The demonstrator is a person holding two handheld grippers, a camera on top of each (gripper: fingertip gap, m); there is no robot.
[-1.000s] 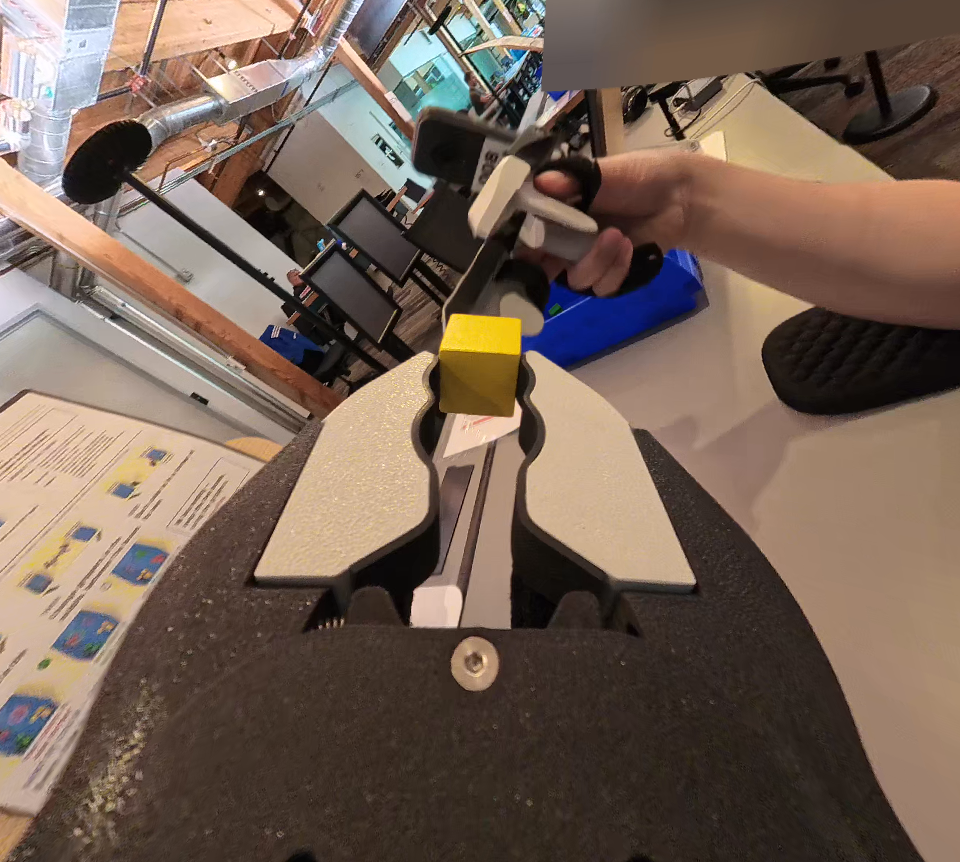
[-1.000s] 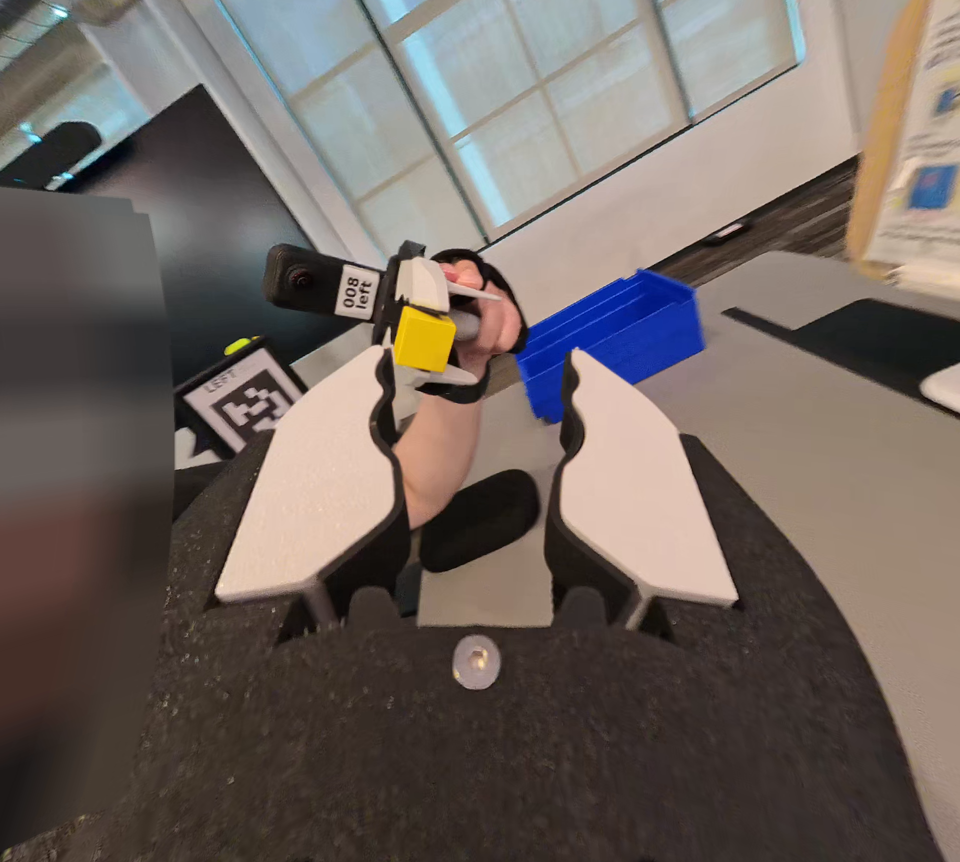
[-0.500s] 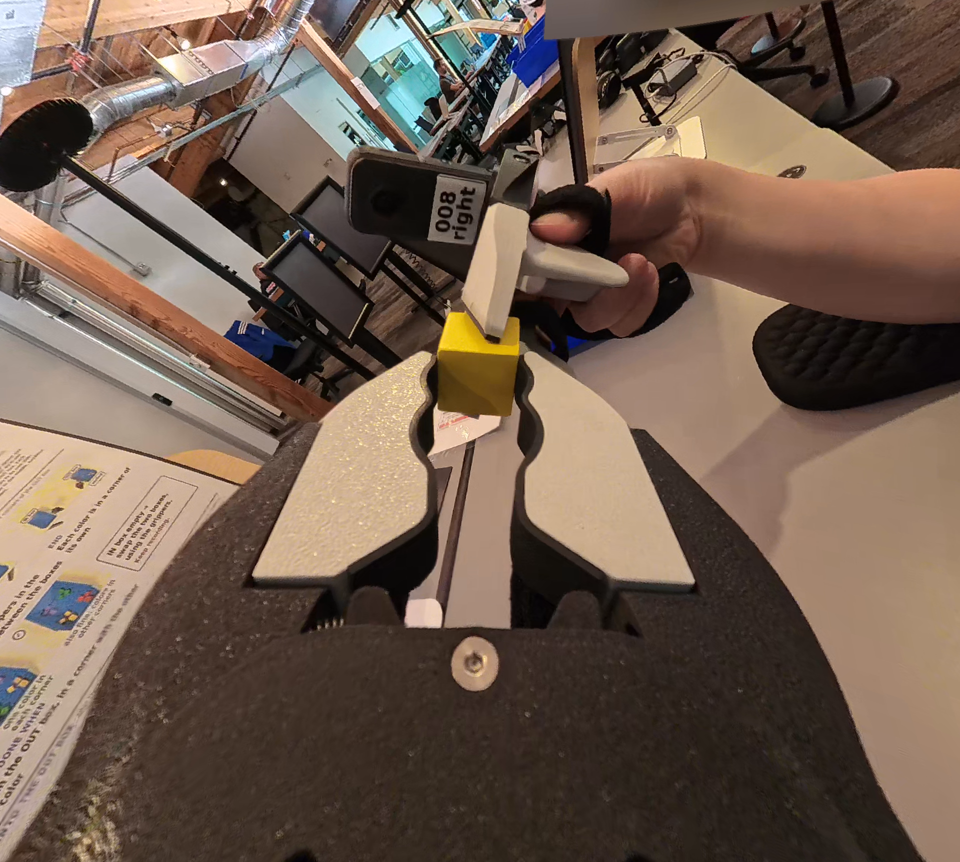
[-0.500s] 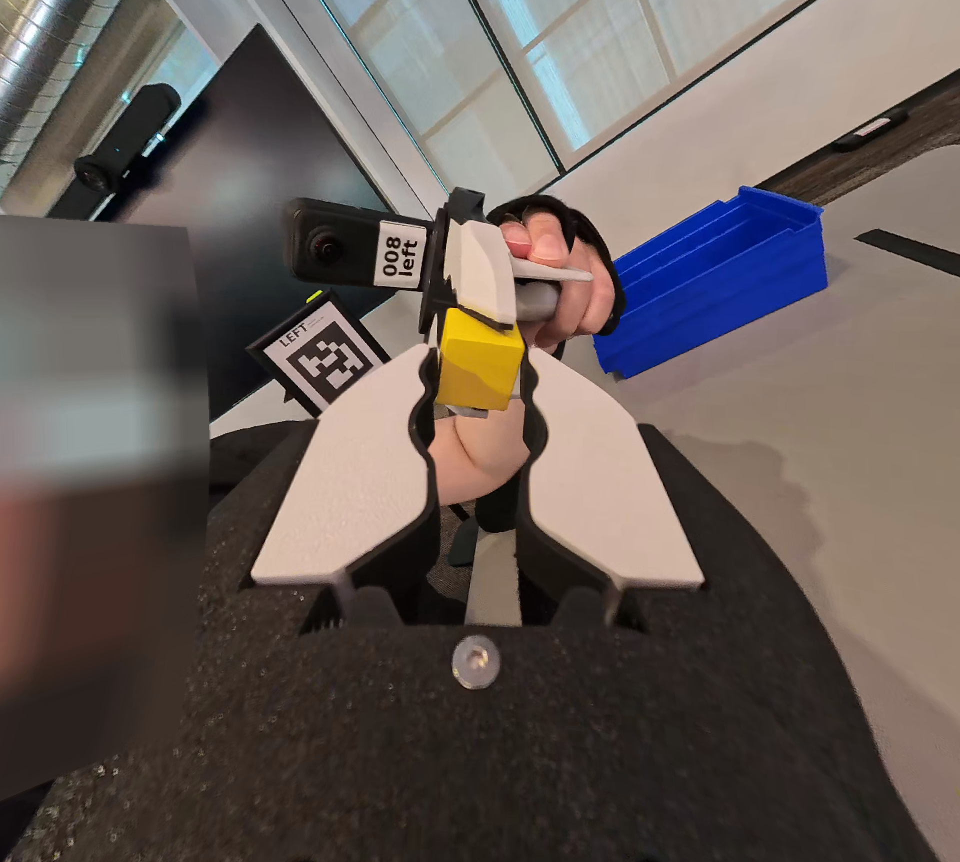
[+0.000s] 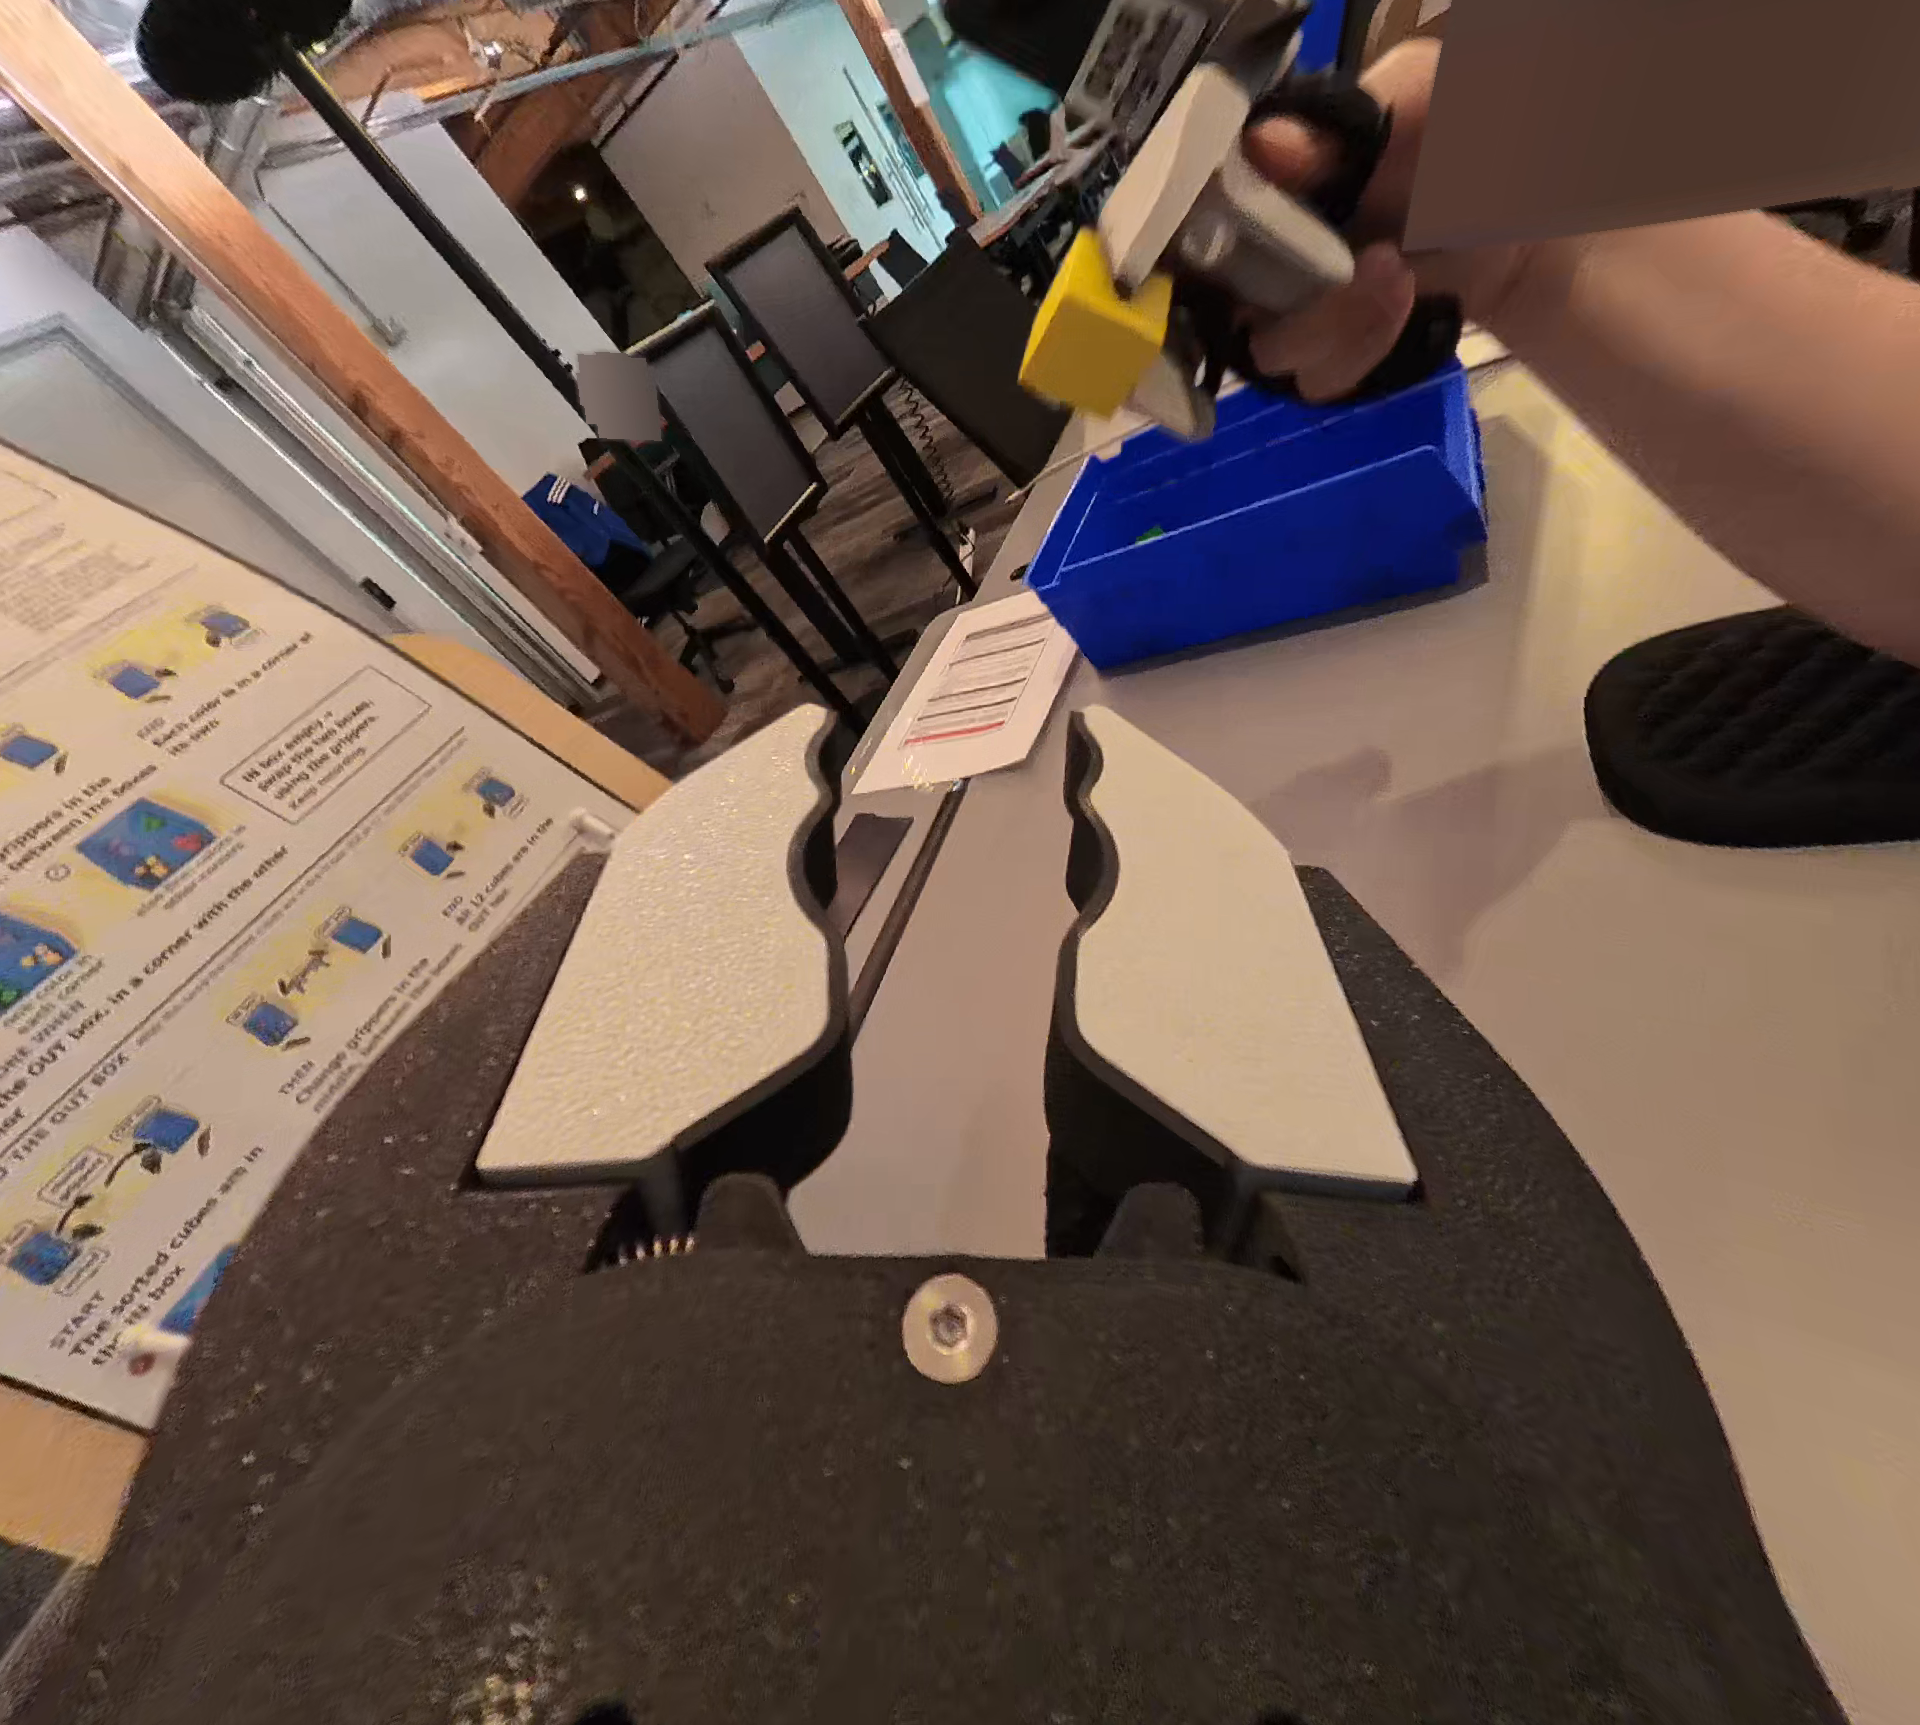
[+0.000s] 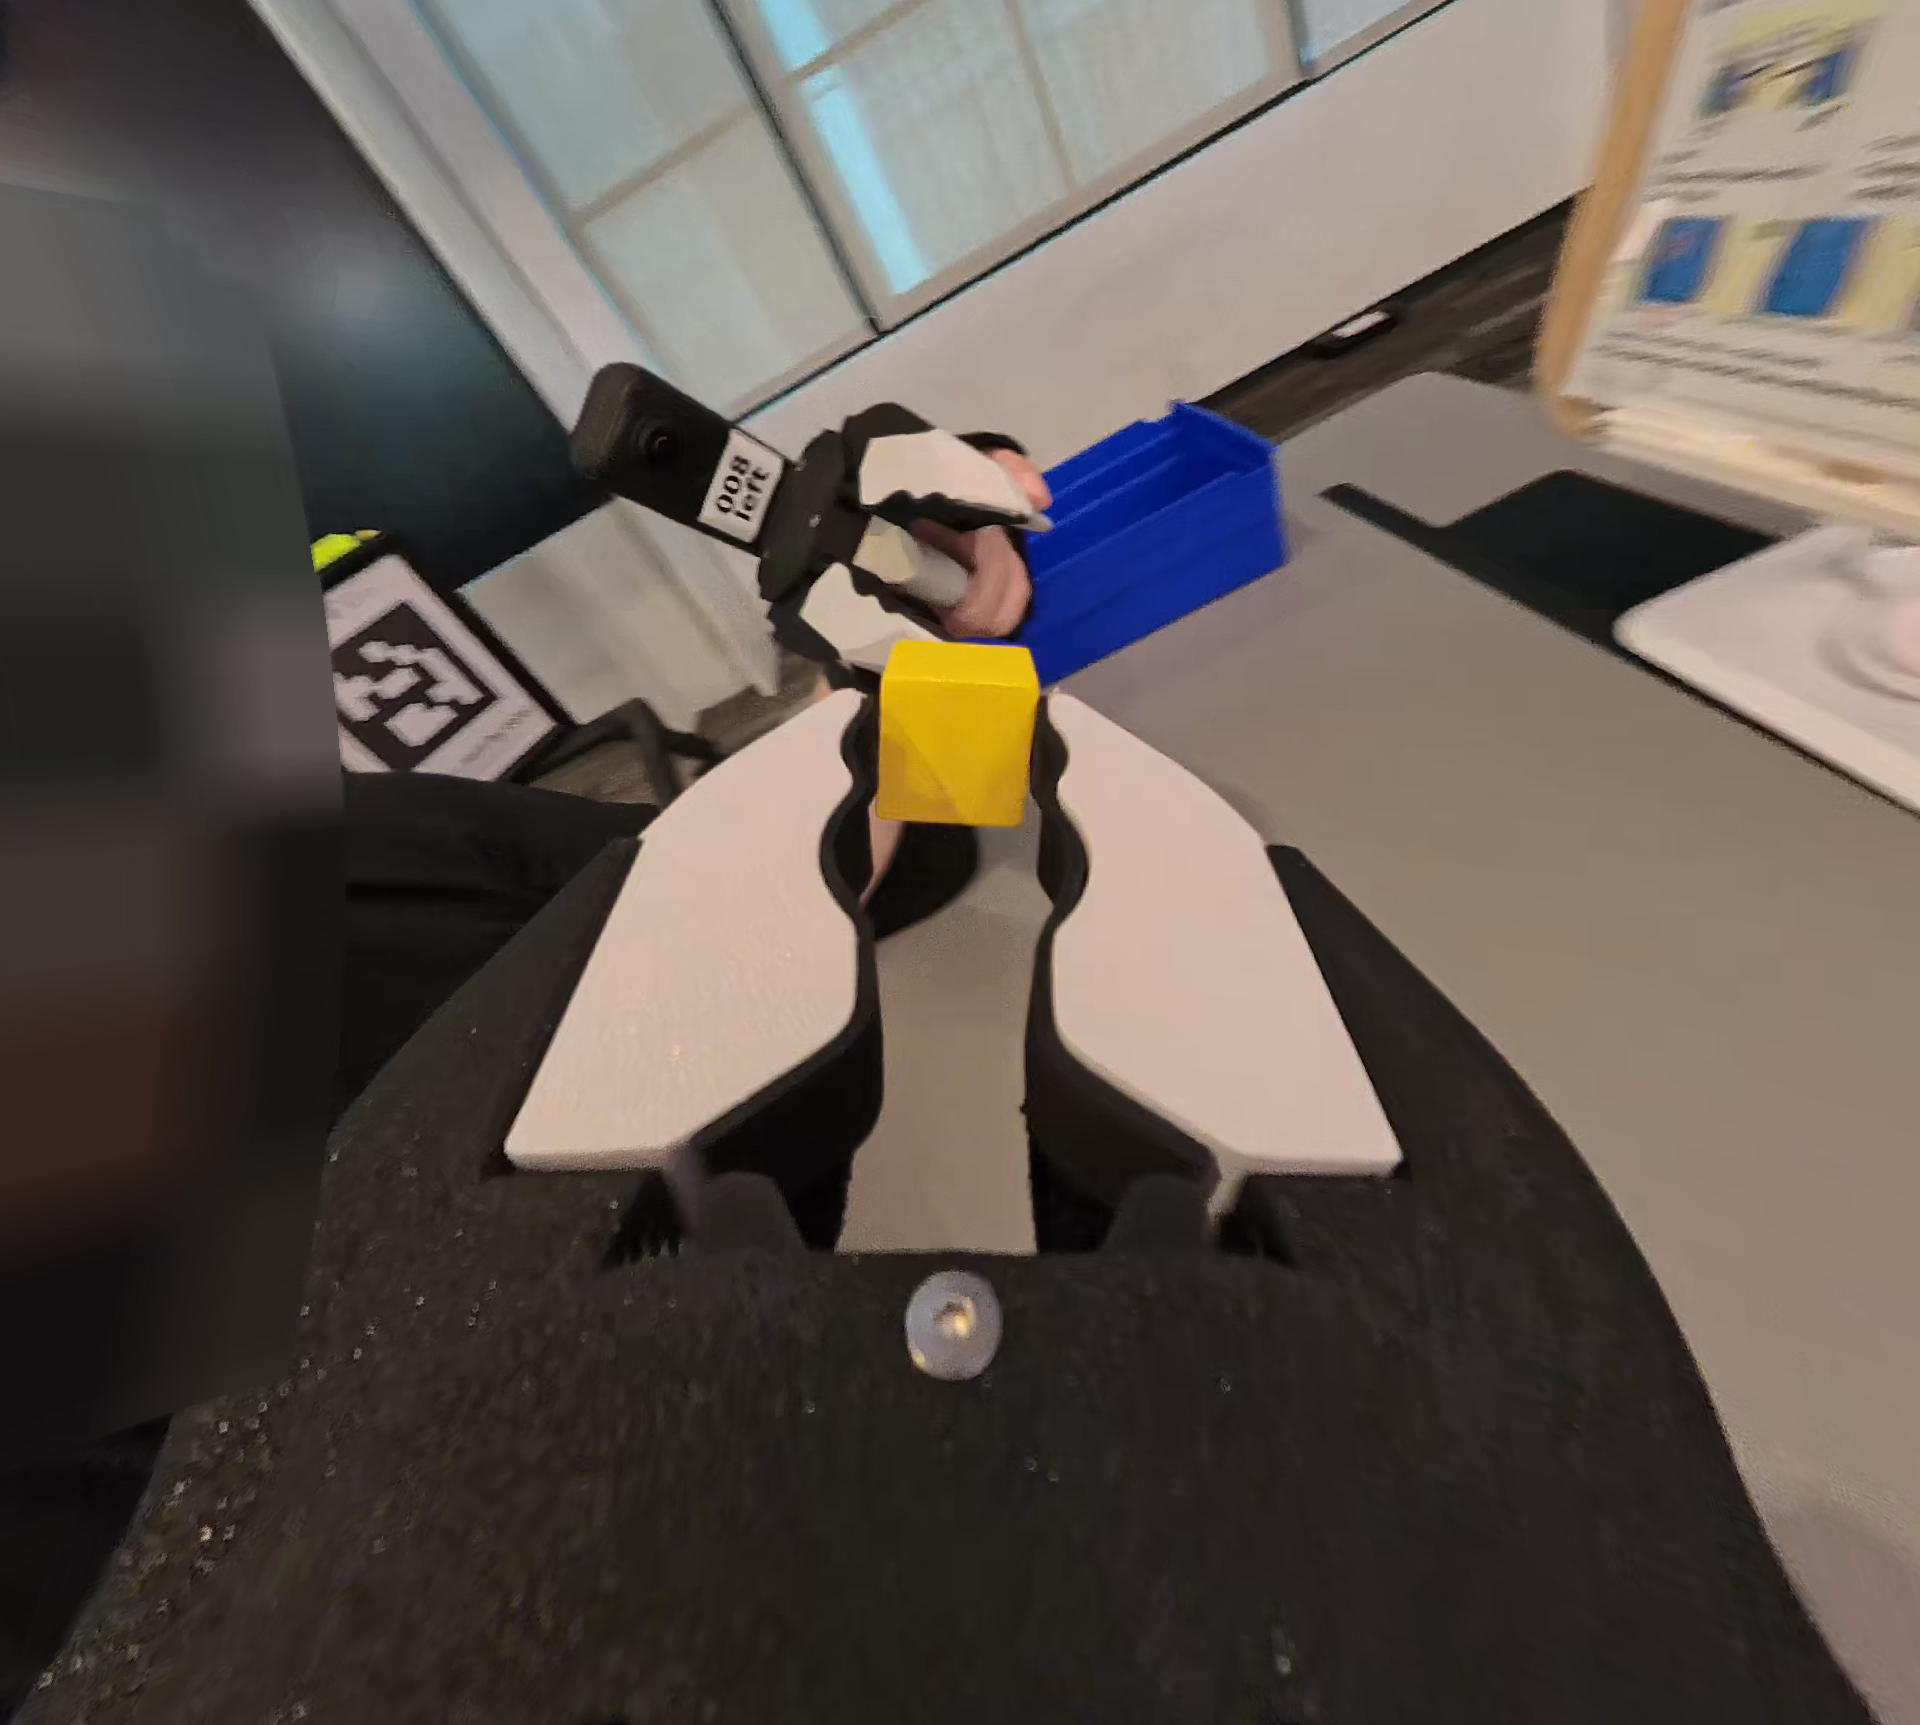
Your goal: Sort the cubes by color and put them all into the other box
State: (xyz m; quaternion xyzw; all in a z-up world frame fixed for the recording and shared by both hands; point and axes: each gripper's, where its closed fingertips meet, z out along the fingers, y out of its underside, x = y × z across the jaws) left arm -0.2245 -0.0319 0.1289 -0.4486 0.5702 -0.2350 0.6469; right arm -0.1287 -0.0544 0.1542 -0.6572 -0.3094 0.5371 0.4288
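Observation:
A yellow cube (image 6: 956, 740) is clamped between the fingertips of my right gripper (image 6: 951, 725), held in the air above the grey table (image 6: 1455, 792). In the left wrist view the same cube (image 5: 1081, 335) shows at the upper right in the right gripper (image 5: 1132, 330). My left gripper (image 5: 948, 725) is open and empty, with the table showing between its fingers. It also shows in the right wrist view (image 6: 977, 569), open, just beyond the cube. A blue box (image 5: 1247, 532) with something green inside stands behind the right gripper. Another blue box (image 6: 1153, 553) stands behind the left gripper.
A black padded rest (image 5: 1766, 719) lies on the table at the right. A white paper label (image 5: 977, 699) lies near the table's far edge. An instruction poster (image 5: 156, 896) stands at the left, and also shows in the right wrist view (image 6: 1766, 117). A black-and-white marker tag (image 6: 416, 678) stands at the left.
The yellow cube passed from my left gripper to my right gripper. The right closed on it, the left opened and let go, and the two grippers moved apart.

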